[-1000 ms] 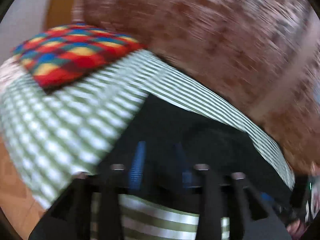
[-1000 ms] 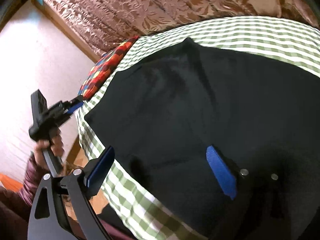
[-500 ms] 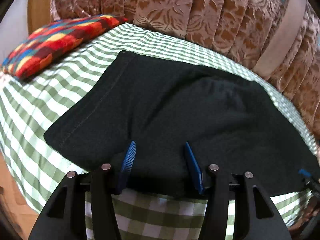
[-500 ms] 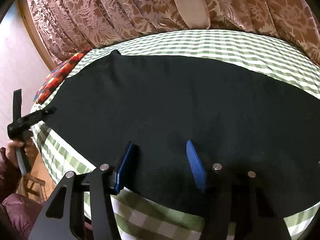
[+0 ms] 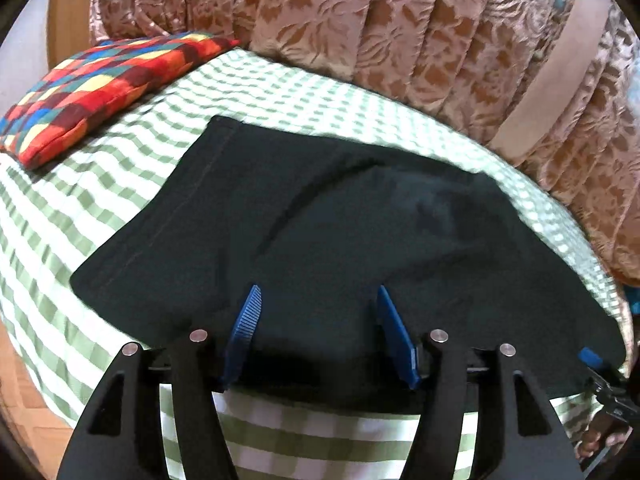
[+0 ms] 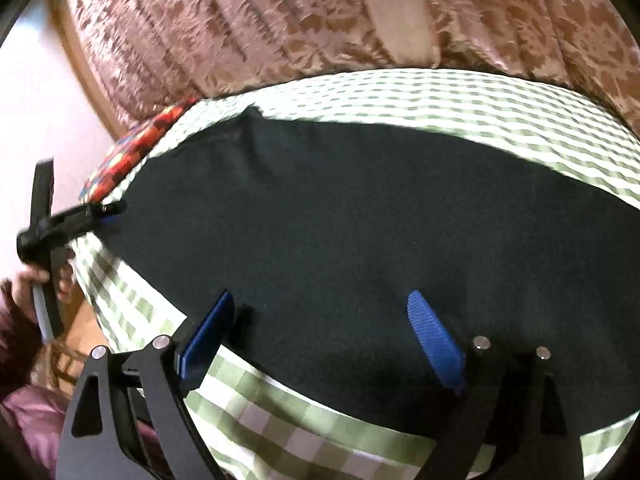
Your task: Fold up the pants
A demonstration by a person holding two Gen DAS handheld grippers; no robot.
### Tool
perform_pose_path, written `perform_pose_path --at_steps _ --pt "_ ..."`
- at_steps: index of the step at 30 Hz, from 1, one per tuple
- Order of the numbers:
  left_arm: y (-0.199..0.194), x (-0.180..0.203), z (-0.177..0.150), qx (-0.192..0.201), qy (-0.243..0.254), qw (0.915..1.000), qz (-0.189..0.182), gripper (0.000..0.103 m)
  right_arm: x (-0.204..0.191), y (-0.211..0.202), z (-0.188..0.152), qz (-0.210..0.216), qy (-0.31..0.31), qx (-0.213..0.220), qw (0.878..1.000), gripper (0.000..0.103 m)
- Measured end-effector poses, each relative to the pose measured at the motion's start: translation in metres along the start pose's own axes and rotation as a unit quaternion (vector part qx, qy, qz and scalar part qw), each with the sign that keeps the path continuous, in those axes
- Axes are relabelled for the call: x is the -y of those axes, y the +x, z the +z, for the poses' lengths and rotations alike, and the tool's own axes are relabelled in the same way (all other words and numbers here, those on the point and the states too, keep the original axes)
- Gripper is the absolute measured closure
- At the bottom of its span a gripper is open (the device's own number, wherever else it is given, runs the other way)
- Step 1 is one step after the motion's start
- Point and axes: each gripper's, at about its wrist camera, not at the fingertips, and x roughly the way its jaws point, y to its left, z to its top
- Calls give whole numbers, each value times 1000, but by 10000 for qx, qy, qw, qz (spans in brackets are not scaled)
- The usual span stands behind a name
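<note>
Black pants (image 5: 320,232) (no readable label) under 2 spread tongs (image 5: 318,300).

The pants (image 5: 320,232) lay spread flat on the bed sheet (image 5: 100,216), reaching across it from 9 o'clock to 3 o'clock. A cushion (image 5: 100,84) sat on the sheet at 10 o'clock, apart from the pants. The curtain (image 5: 400,32) hung behind the bed at 12 o'clock. The left gripper (image 5: 318,330) stood at 6 o'clock over the pants' near edge, fingers apart. The right gripper (image 6: 320,338) stood likewise at 6 o'clock, well along the same edge.
</note>
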Motion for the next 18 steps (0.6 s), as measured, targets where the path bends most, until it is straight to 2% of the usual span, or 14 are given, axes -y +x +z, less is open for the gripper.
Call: perform_pose_path --at_steps 2,5,6,9,11,13,14,16,17,18 --pt "-6 12 5 126 145 9997 -130 43 17 -19 9 -31 277 263 9993 15" --pt "-9 34 11 196 321 9982 -464 34 64 -56 22 -91 997 703 9925 16" --pt "-9 40 12 186 354 9975 -580 34 90 -72 27 -189 1345 896 9867 16" --pt "-1 67 12 -5 512 9939 -972 34 147 -98 34 -517 1924 1114 9736 20" --pt "8 87 8 -141 691 9906 -1174 34 185 -110 35 -735 2355 1178 9619 28" --pt "14 104 2 -207 845 9872 -1337 34 226 -121 32 -902 2904 1209 9450 35" --pt "16 115 -2 -268 946 9851 -1414 34 243 -125 30 -979 3112 1227 9373 36" --pt "21 131 -8 -387 1115 9805 -1571 34 274 -132 23 -1231 3532 1145 9203 40" --pt "23 140 -12 -459 1240 9774 -1647 34 288 -134 18 -1445 3729 1012 9110 47" --pt "25 150 -16 -511 1389 9747 -1676 34 301 -136 13 -1645 3889 900 9020 50"
